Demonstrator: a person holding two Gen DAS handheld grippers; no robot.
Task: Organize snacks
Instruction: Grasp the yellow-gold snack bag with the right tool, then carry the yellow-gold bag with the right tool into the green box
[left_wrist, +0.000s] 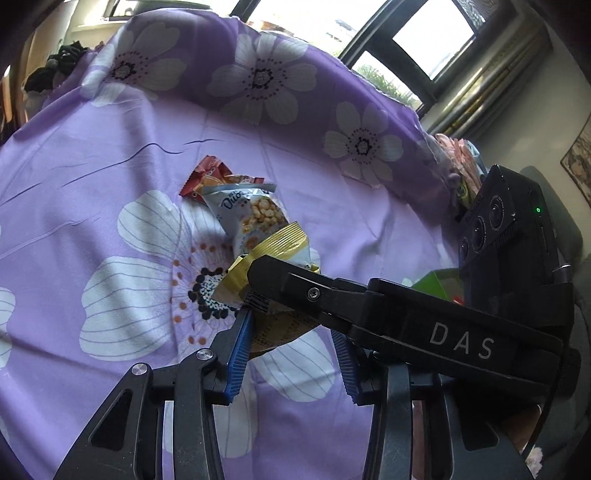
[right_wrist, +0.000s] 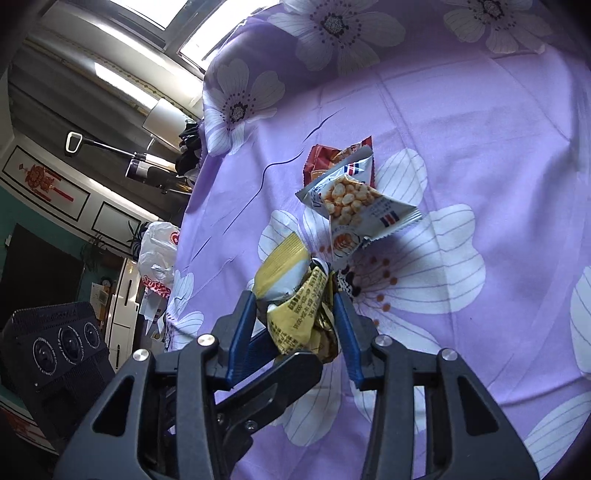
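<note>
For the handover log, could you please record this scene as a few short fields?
surface: purple floral cloth
held item: yellow packet, crumpled
right tongs: shut on the yellow packet
left tongs: fingers on either side of the same packet; grip unclear
on the cloth: white puff-snack packet, overlapping a red packet

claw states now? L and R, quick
Left claw: jaws either side of the yellow snack packet, but one pad is hidden, so cannot tell if it is clamped.
Right claw: closed on the same packet.
</note>
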